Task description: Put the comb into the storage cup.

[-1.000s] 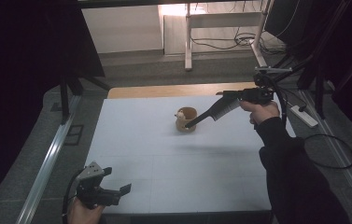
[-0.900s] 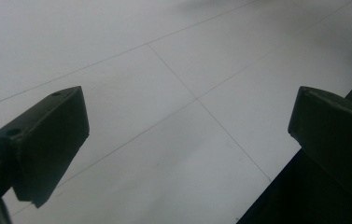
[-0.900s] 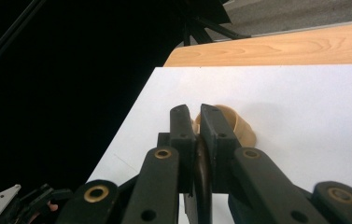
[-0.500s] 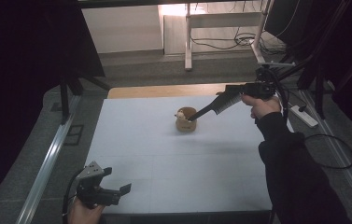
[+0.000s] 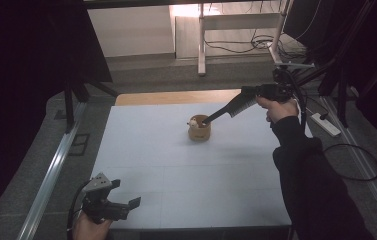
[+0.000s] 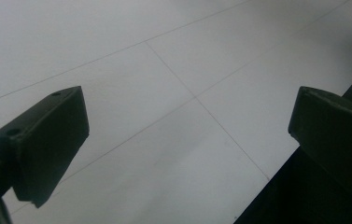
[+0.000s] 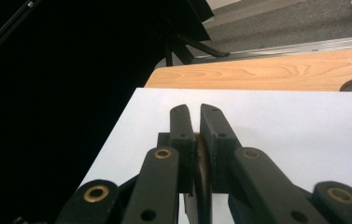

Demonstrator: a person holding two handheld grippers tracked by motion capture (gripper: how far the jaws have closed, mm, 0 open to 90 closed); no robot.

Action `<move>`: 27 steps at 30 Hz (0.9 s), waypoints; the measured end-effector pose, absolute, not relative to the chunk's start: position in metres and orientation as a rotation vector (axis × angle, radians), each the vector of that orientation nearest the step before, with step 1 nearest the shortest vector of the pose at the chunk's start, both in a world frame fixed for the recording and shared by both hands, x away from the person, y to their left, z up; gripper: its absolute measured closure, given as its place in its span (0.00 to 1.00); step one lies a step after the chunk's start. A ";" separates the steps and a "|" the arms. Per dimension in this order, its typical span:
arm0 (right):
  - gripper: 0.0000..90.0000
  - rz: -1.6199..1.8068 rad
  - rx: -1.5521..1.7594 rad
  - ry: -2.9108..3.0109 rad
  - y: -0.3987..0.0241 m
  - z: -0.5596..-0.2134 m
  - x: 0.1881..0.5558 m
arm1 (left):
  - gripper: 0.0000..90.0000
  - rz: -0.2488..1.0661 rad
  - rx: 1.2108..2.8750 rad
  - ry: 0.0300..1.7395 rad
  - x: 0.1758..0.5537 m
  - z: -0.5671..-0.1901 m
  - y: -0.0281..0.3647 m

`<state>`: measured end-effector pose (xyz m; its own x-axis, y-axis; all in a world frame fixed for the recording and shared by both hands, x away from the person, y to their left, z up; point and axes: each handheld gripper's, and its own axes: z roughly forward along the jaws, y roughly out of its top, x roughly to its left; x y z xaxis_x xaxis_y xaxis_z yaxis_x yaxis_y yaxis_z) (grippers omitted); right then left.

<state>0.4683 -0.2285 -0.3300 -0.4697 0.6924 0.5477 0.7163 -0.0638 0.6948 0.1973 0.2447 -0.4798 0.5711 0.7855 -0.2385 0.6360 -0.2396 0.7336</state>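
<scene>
Jaws of the right gripper (image 5: 211, 119) are pinched on a thin brown thing, seemingly the rim of the wooden cup (image 5: 199, 131) mid-table (image 5: 141, 150); left gripper (image 5: 126, 206) idles spread near the table's front edge. Keep the pinch firm and move slowly, so the small white piece (image 5: 193, 122) stays in.

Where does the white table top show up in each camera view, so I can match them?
High view: the white table top spreads across the middle, with the wooden cup on it.
Left gripper view: it is the backdrop behind the open left tongs, crossed by thin seams.
Right gripper view: it lies beyond the right tongs, which pinch the wooden cup.
Shared landmark: the wooden strip along its far edge, seen in the high view and the right gripper view.
</scene>
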 end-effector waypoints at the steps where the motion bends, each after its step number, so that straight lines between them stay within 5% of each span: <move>1: 0.94 -1.612 -1.609 -2.134 -0.228 -0.330 0.469 | 0.00 0.224 1.962 1.141 0.197 -0.480 0.245; 27: 0.94 -1.587 -1.659 -2.177 -0.208 -0.342 0.484 | 0.00 0.212 1.956 1.136 0.198 -0.480 0.246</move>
<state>0.4843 -0.2076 -0.3417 -0.4502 0.7325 0.5106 0.7101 -0.0530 0.7021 0.1977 0.2460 -0.4801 0.5741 0.7797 -0.2500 0.6369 -0.2334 0.7347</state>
